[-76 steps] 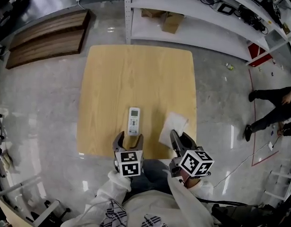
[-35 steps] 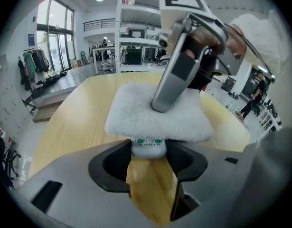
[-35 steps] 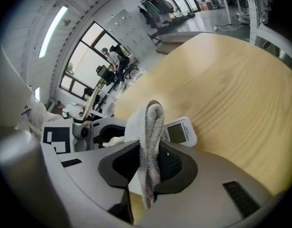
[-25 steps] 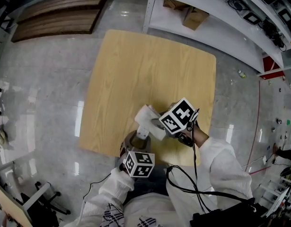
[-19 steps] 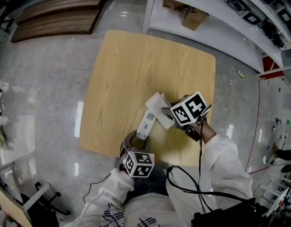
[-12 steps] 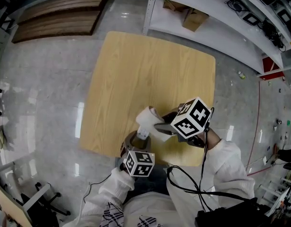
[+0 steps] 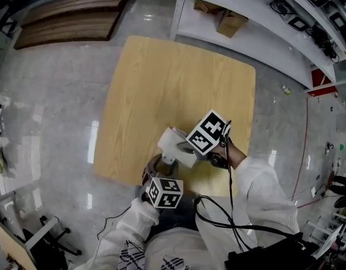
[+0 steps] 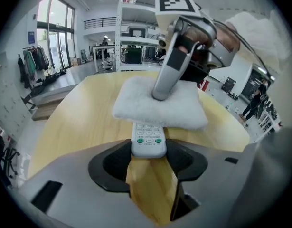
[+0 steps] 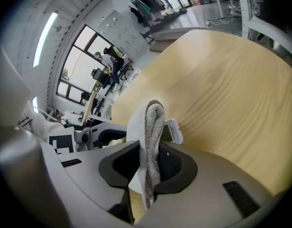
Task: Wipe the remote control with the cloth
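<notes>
The cloth (image 8: pixel 157 108) is showing white, turning greyer along its folded edge. The remote control (image 8: pixel 148 141) is showing white, with two green buttons among pale ones. The desk (image 7: pixel 161 83) is showing light yellow wood with fine grain lines. The left gripper (image 8: pixel 148 160) and right gripper (image 9: pixel 148 163) are showing grey bodies, black pads and black-and-white square markers (image 7: pixel 206 132). The floor (image 7: pixel 54 106) is gleaming grey.

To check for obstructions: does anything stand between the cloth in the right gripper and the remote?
Nothing visible does. The cloth, clamped in the right gripper, lies directly on the remote, whose near end the left gripper holds.
</notes>
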